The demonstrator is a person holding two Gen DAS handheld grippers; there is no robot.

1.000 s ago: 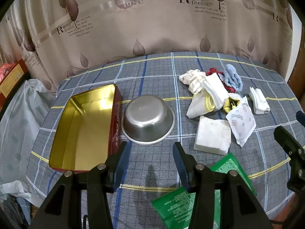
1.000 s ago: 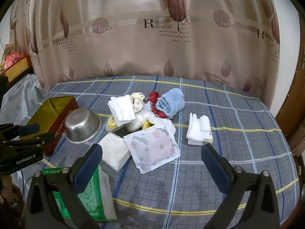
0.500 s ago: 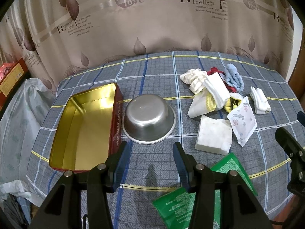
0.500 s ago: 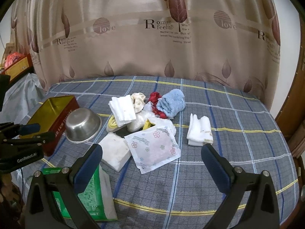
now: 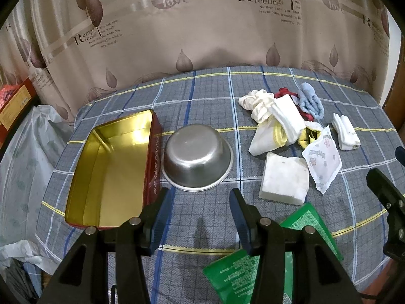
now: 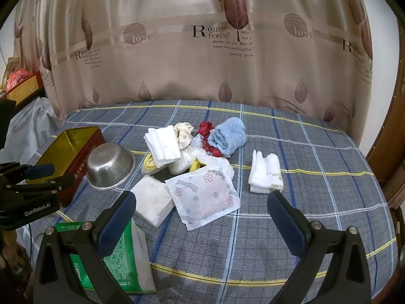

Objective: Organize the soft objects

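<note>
A pile of soft things lies mid-table: a blue towel roll (image 6: 229, 135), red cloth (image 6: 206, 128), a cream scrunchie (image 6: 183, 131), a folded white cloth (image 6: 163, 145), a flowered white packet (image 6: 205, 192) and a white foam block (image 6: 152, 198). A separate folded white cloth (image 6: 265, 173) lies to the right. An open gold-lined red tin (image 5: 114, 167) and a steel bowl (image 5: 197, 157) stand at the left. My left gripper (image 5: 200, 202) is open and empty in front of the bowl. My right gripper (image 6: 201, 207) is wide open and empty, near the packet.
A green tissue pack (image 6: 121, 255) lies at the table's near edge, also in the left wrist view (image 5: 265, 261). A curtain (image 6: 202, 50) hangs behind the table. A white plastic bag (image 5: 22, 157) sits off the left edge. A wooden frame (image 6: 387, 157) is at the right.
Both views shifted only slightly; the left gripper edged a little right. Nothing on the table has moved and both grippers stay open.
</note>
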